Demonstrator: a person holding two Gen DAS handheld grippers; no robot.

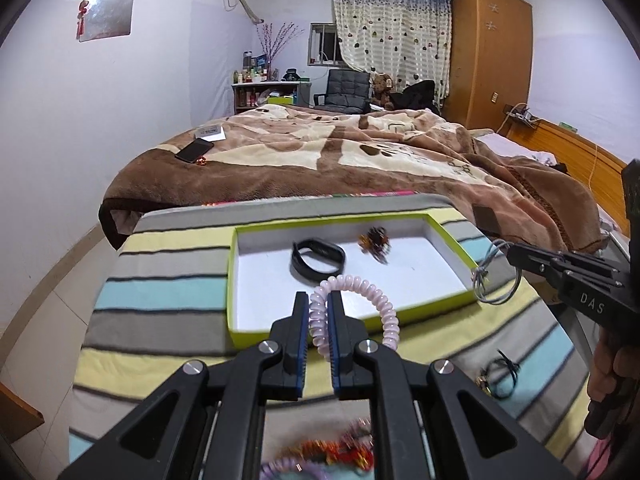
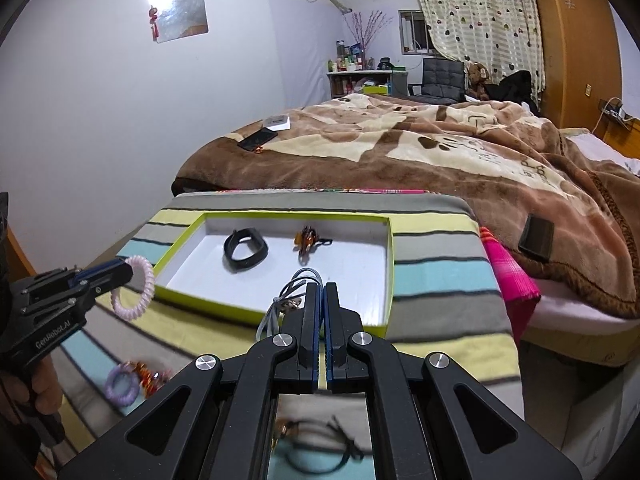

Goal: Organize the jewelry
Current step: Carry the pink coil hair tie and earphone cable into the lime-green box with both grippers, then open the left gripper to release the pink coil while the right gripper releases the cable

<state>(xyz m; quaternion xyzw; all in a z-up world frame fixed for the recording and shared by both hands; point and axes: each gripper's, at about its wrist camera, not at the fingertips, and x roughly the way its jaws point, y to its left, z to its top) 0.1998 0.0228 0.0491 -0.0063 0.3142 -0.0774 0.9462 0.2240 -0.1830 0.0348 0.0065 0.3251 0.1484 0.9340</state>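
Note:
A shallow white tray with a lime-green rim lies on the striped cloth. Inside it rest a black band and an amber-and-black beaded piece. My left gripper is shut on a pink spiral coil bracelet, held above the tray's near edge. My right gripper is shut on a grey cord bracelet that dangles over the tray's near right corner.
On the striped cloth outside the tray lie a black cord bracelet with a gold charm, a purple coil and a red-orange beaded piece. A bed with a brown blanket sits behind, with a phone on it.

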